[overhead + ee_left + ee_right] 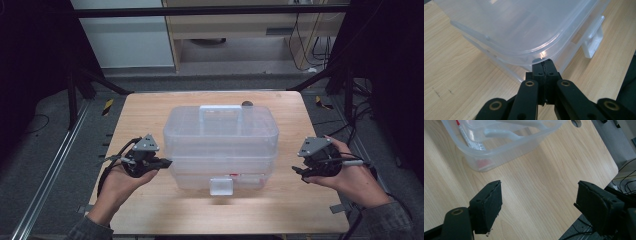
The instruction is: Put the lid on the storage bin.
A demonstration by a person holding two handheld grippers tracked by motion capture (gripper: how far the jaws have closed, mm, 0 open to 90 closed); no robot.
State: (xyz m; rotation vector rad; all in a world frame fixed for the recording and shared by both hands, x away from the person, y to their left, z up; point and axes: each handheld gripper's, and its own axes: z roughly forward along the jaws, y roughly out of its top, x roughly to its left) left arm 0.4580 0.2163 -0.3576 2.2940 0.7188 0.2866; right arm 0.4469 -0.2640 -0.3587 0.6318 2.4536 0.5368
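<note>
A clear plastic storage box (222, 140) with a lid, a top handle (220, 111) and a front latch (221, 186) stands mid-table. A red and white item (470, 141) lies inside it. My left gripper (167, 162) is shut with nothing between its jaws. Its tip (545, 65) sits right under the lid's rim at the near left corner of the box (519, 27); I cannot tell whether it touches. My right gripper (297, 172) is held to the right of the box, clear of it. In its own view the right gripper (539, 195) stands open over bare wood.
The wooden table (145, 115) has free room on both sides of the box and in front. A small dark round thing (247, 104) sits at the back edge. Beyond the right edge lie cables (624, 180) and the floor.
</note>
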